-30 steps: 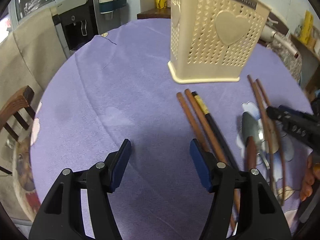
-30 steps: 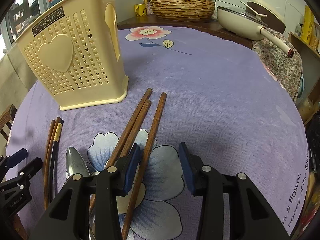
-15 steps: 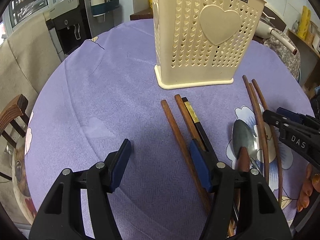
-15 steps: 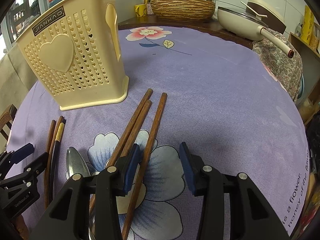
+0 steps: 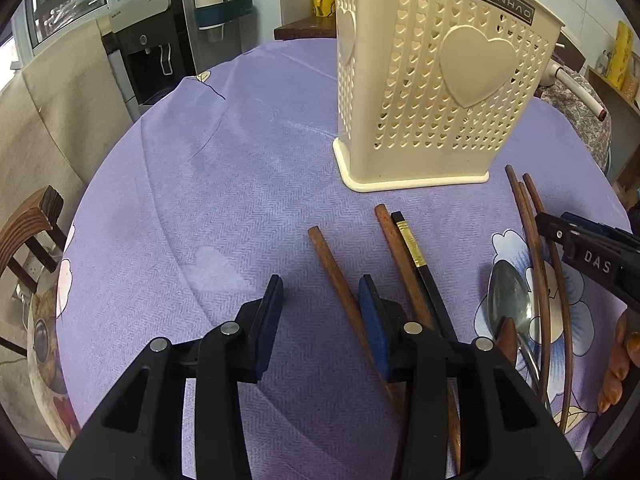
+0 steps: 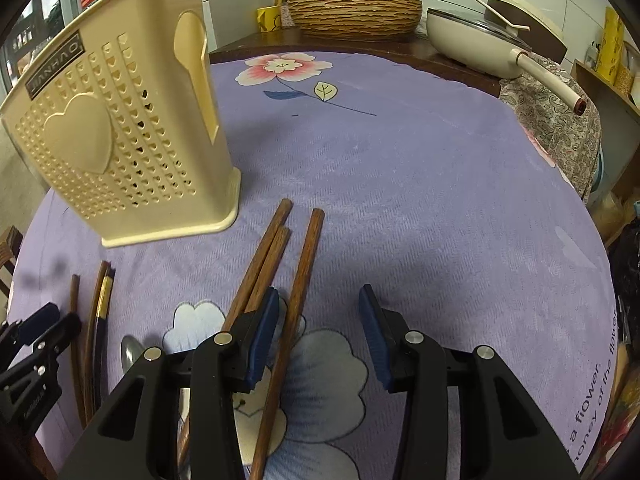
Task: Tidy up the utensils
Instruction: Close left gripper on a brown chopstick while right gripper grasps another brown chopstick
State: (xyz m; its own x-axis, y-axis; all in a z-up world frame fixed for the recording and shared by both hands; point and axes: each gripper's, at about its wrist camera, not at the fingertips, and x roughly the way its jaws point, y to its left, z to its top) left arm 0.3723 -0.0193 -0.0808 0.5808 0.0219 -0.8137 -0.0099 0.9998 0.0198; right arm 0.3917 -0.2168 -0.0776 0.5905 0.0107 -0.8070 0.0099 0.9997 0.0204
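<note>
A cream perforated utensil holder stands upright on the purple tablecloth. My left gripper points down at the cloth with its jaws closing. One brown chopstick lies between them beside the right pad, not pressed from both sides. Another brown chopstick, a black gold-banded one and a metal spoon lie to its right. My right gripper stands open over a long brown chopstick that lies near its left pad. Two more brown chopsticks pass under that finger.
The table's round edge curves close on both sides. A wooden chair and a water dispenser stand beyond the left rim. A wicker basket, a yellow mug and a cream pan sit on the counter behind.
My left gripper has shifted right toward the chopsticks and its jaws have narrowed, so one brown chopstick now lies between them. The right gripper has stayed as it was.
</note>
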